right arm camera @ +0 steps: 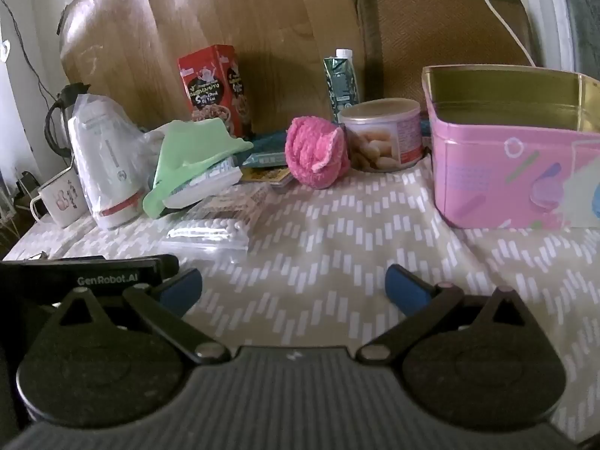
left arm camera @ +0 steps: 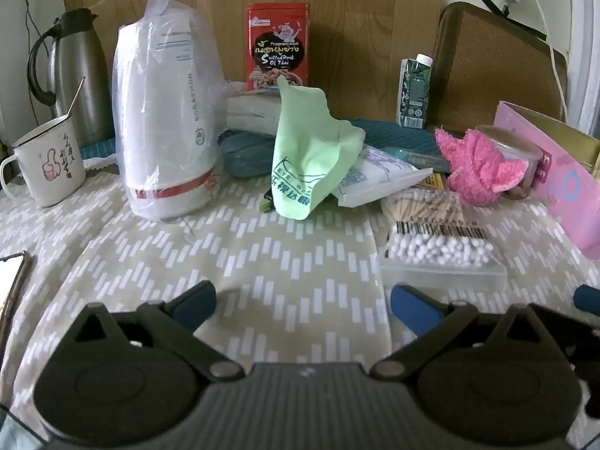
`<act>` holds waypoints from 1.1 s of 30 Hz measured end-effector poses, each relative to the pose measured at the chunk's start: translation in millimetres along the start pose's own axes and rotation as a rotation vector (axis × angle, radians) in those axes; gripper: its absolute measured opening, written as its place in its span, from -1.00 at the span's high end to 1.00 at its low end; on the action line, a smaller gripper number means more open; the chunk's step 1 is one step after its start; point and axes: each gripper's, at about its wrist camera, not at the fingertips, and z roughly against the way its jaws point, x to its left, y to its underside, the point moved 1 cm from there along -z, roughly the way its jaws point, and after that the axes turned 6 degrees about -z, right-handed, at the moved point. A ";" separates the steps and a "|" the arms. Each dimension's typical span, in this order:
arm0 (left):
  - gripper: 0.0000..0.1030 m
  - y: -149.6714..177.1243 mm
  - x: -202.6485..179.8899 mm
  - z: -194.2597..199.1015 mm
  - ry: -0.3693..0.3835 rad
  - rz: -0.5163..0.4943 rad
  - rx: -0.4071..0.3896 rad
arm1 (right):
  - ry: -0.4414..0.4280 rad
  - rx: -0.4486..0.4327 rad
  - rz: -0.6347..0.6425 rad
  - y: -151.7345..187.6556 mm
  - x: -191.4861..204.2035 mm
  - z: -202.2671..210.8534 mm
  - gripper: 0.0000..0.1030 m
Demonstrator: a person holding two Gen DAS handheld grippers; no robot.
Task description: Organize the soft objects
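Evidently nothing is picked up yet: the left gripper (left arm camera: 302, 302) and right gripper (right arm camera: 292, 287) both hang released and empty above bare tablecloth (right arm camera: 337, 232). The green cloth (left arm camera: 307, 153) lies draped at twelve o'clock of the left, the pink knitted piece (right arm camera: 315, 155) at twelve of the right. Next probably comes a reach for either, toward the open pink tin (right arm camera: 517, 176) at two o'clock; the clutter crowds both, but the near cloth offers room.

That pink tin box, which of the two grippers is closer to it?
Right. The right gripper hovers open just left of the pink tin box; the left gripper, also open, sits farther left, near the cotton swabs.
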 end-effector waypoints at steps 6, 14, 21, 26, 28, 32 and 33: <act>-0.99 0.8 6.3 2.0 0.014 -0.033 0.010 | -0.011 -0.010 -0.024 -1.5 -3.1 4.6 -1.00; -0.99 12.1 8.2 16.8 0.036 -0.053 -0.021 | -0.015 -0.017 -0.034 -2.4 -5.2 6.7 -1.00; -0.99 10.9 43.2 26.4 0.044 0.102 -0.051 | -0.008 -0.009 0.000 -1.5 -1.3 4.6 -1.00; -0.99 6.7 68.6 21.8 0.002 0.170 -0.049 | -0.046 -0.024 0.065 -1.8 12.9 4.6 -1.00; -0.99 6.7 70.8 18.7 0.008 0.175 -0.053 | -0.064 -0.033 0.130 -3.5 25.2 2.7 -0.98; -0.99 5.3 66.1 15.4 0.027 0.142 -0.047 | -0.086 -0.028 0.207 -12.1 40.3 -6.3 -0.90; -0.99 5.5 66.0 15.5 0.030 0.143 -0.048 | -0.086 -0.024 0.211 -15.6 42.2 -10.5 -0.90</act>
